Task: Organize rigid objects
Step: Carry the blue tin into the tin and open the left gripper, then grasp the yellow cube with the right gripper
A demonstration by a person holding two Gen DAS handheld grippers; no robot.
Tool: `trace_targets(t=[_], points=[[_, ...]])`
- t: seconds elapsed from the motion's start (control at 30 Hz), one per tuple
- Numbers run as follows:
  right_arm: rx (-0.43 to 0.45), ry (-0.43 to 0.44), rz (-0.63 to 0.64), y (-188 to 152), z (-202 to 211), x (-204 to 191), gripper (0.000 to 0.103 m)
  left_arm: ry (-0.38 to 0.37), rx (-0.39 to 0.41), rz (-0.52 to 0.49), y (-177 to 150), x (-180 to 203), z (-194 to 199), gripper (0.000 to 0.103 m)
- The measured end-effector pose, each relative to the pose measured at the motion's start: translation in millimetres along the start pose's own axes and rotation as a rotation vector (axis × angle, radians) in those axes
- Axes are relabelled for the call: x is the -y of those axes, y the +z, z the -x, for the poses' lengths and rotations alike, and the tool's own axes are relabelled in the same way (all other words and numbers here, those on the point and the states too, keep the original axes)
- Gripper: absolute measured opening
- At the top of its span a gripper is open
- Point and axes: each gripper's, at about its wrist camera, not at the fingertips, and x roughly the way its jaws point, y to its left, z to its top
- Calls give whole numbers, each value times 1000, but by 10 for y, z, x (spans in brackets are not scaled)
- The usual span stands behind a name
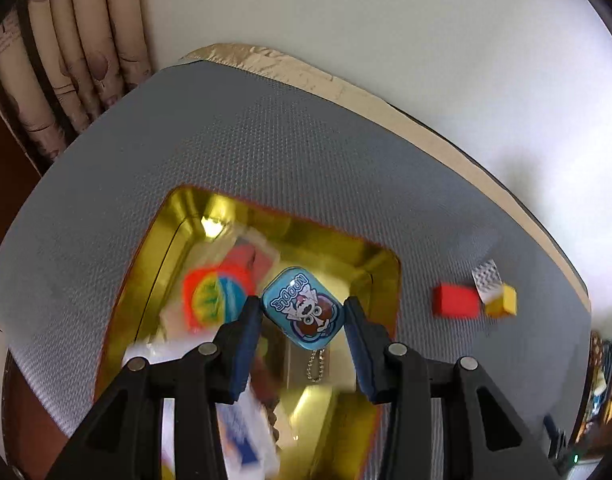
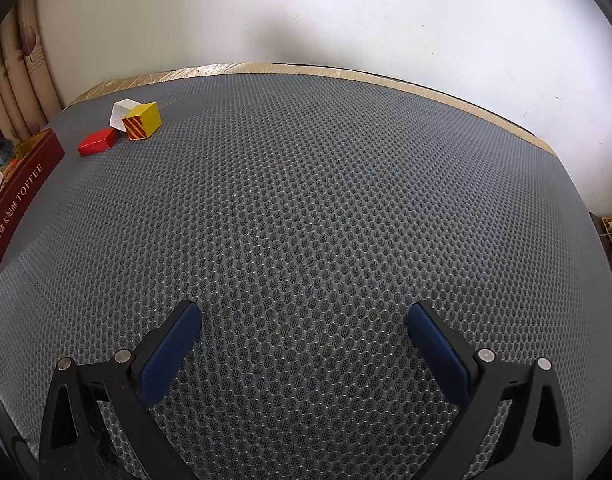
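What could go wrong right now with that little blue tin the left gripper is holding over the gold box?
1. The left gripper pinches the blue tin only by its side edges, tilted, so it could twist or slip out.
2. Its ball chain dangles below and might snag on the gold box rim.
3. The box already looks crowded, so the tin may land on other items and sit crooked.
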Motion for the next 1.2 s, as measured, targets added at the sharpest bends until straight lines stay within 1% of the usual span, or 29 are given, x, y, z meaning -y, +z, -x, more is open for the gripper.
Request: trace_targets(t=[0.03, 0.1, 0.17, 0.23, 0.3, 0.4, 0.47, 0.5, 0.57, 0.63, 0.67, 0.73, 0.83, 0.97, 1.0, 1.07, 1.13, 1.17, 1.2], points=[[0, 0, 0, -1, 2, 1, 103, 4, -5, 18, 40, -4, -67, 43], [0, 0, 0, -2, 2, 1, 103, -17, -17, 41, 100, -2, -189, 43], [0, 0, -1, -4, 2, 2, 103, -23, -28, 59, 147, -27, -269, 43], [0, 1, -1, -4, 1, -2, 103, -39, -31, 61, 167, -30, -312, 43], [0, 2, -3, -9, 9, -9, 103, -32, -32, 61, 165, -47, -327, 43], [0, 2, -3, -12, 9, -8, 103, -33, -3, 47, 131, -55, -287, 44], [0, 2, -3, -11, 9, -4, 103, -34, -2, 33, 103, -64, -252, 44], [0, 2, -3, -10, 8, -5, 103, -35, 6, 20, 93, -56, -225, 47], [0, 2, -2, -6, 4, -13, 103, -18, 13, -23, 84, -24, -172, 48], [0, 3, -3, -7, 5, -8, 103, -10, 29, -28, 45, -24, -56, 48], [0, 3, -3, -6, 6, -5, 103, -28, 50, -21, 1, -29, 38, 48], [1, 2, -2, -5, 6, -5, 103, -73, 102, -24, -186, -45, 274, 48], [11, 0, 7, 6, 27, -32, 103, -88, 148, -55, -531, -28, 523, 49], [91, 131, 73, 141, 159, -245, 102, -116, 161, -112, -1066, 4, 764, 49], [112, 177, 121, 242, 185, -383, 102, -113, 165, -131, -1236, 2, 812, 49], [141, 226, 207, 404, 197, -602, 101, -107, 168, -161, -1471, 4, 875, 49], [175, 263, 313, 581, 163, -824, 99, -106, 149, -187, -1698, 18, 903, 49], [179, 275, 366, 685, 110, -935, 97, -104, 135, -200, -1783, 18, 911, 49], [168, 282, 421, 819, 18, -1059, 91, -100, 121, -214, -1859, 16, 913, 49]])
